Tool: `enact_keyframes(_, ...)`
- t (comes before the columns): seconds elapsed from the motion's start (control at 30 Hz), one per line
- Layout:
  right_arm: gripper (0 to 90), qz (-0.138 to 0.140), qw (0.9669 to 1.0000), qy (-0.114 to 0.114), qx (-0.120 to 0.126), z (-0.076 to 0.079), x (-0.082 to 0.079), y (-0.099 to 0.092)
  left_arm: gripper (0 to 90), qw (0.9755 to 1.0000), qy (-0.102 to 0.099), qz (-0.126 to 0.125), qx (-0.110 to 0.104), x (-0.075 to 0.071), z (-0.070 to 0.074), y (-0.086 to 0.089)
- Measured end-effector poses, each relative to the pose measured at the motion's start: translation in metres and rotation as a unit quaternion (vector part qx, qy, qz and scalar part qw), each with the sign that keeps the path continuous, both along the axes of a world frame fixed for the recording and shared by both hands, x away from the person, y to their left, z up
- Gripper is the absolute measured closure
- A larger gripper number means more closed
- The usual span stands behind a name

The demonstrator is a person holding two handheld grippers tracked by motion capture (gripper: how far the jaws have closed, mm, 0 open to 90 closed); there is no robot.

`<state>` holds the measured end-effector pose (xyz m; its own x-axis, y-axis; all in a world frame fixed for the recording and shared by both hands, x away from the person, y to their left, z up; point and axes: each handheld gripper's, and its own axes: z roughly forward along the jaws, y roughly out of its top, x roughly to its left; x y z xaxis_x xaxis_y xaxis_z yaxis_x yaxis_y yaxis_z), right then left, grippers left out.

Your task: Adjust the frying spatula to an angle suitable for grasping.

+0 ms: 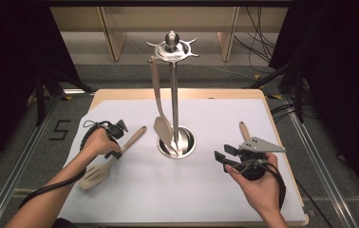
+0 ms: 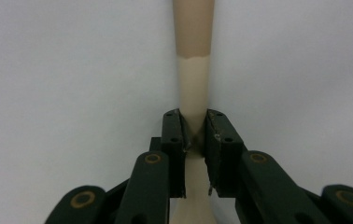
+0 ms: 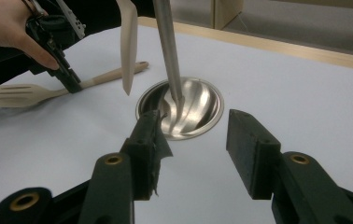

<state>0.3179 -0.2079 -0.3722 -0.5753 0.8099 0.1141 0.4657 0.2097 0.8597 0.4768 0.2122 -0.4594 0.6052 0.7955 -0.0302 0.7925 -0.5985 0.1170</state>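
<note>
Gripping the slotted spatula (image 1: 102,167) by its neck, the left tool (image 2: 194,135) sits closed on it at the counter's (image 1: 206,190) nine o'clock, the utensil lying flat. The right tool (image 3: 198,140) hovers open and empty at four o'clock. Judging from the stand (image 1: 174,95) at centre, lift level, then tip the handle toward a free hook, avoiding the hanging spatula (image 1: 161,109).

You are working in a lab or recording studio, not a home kitchen. Black curtains (image 1: 6,71) are hanging at both sides, metal rails (image 1: 21,156) are running along the grey floor (image 1: 120,76), and loose cables (image 1: 258,33) are trailing behind the bench (image 1: 177,93). A white sheet (image 1: 215,190) is covering the bench, and a number 5 (image 1: 60,129) is marking the floor beside it.
</note>
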Motion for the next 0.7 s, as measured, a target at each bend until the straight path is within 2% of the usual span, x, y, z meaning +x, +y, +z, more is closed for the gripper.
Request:
enact_keyframes(0.03, 56.0, 0.000, 1.0000, 0.000, 0.001, 0.000, 0.000, 0.000, 78.1, 0.9998, -0.001, 0.021, -0.004, -0.004, 0.000, -0.002)
enact_keyframes(0.07, 56.0, -0.007, 0.9999, 0.013, 0.009, 0.000, -0.002, 0.001, 78.3, 0.9997, -0.004, 0.022, -0.007, -0.005, 0.000, -0.001)
enact_keyframes(0.1, 56.0, -0.005, 0.9999, 0.008, 0.006, -0.001, -0.001, 0.000, 78.3, 0.9996, -0.027, -0.002, -0.006, -0.004, -0.001, 0.004)
enact_keyframes(0.13, 55.9, -0.005, 0.9999, 0.008, 0.007, -0.001, -0.001, 0.000, 78.4, 0.9992, -0.037, 0.004, -0.017, -0.006, -0.002, 0.005)
enact_keyframes(0.2, 56.0, -0.005, 0.9999, 0.007, 0.006, -0.001, 0.000, 0.000, 78.4, 0.9992, -0.035, 0.004, -0.019, -0.007, -0.001, 0.007)
enact_keyframes(0.23, 56.0, -0.003, 1.0000, 0.002, 0.004, -0.001, 0.000, 0.000, 78.4, 0.9987, -0.044, 0.008, -0.026, -0.008, -0.002, 0.009)
enact_keyframes(0.27, 56.0, -0.001, 1.0000, -0.001, 0.003, -0.001, 0.001, 0.000, 78.5, 0.9992, -0.029, 0.008, -0.027, -0.008, 0.001, 0.010)
enact_keyframes(0.33, 56.0, -0.001, 1.0000, -0.007, 0.003, -0.001, 0.001, 0.000, 78.4, 0.9988, -0.036, 0.003, -0.033, -0.010, 0.002, 0.013)
enact_keyframes(0.37, 56.0, -0.001, 1.0000, -0.007, 0.005, -0.001, 0.001, 0.001, 78.4, 0.9975, -0.051, 0.008, -0.048, -0.013, 0.001, 0.016)
enact_keyframes(0.43, 55.9, -0.001, 0.9999, -0.010, 0.002, -0.001, 0.001, 0.000, 78.4, 0.9969, -0.054, 0.007, -0.056, -0.013, 0.001, 0.018)
enact_keyframes(0.5, 56.0, -0.004, 1.0000, -0.004, 0.006, -0.001, 0.001, 0.001, 78.4, 0.9939, -0.075, 0.012, -0.080, -0.017, -0.002, 0.021)
enact_keyframes(0.57, 56.0, -0.003, 1.0000, -0.005, 0.005, -0.001, 0.001, 0.001, 78.4, 0.9946, -0.070, 0.005, -0.076, -0.017, 0.001, 0.024)
enact_keyframes(0.6, 56.0, -0.003, 1.0000, -0.006, 0.005, -0.001, 0.001, 0.001, 78.4, 0.9921, -0.083, 0.018, -0.092, -0.019, 0.000, 0.023)
enact_keyframes(0.63, 56.0, -0.004, 1.0000, -0.006, 0.005, -0.001, 0.001, 0.001, 78.4, 0.9927, -0.085, 0.004, -0.085, -0.019, 0.002, 0.026)
enact_keyframes(0.7, 56.0, -0.003, 1.0000, -0.007, 0.006, -0.001, 0.001, 0.001, 78.4, 0.9897, -0.097, 0.017, -0.104, -0.022, 0.004, 0.026)
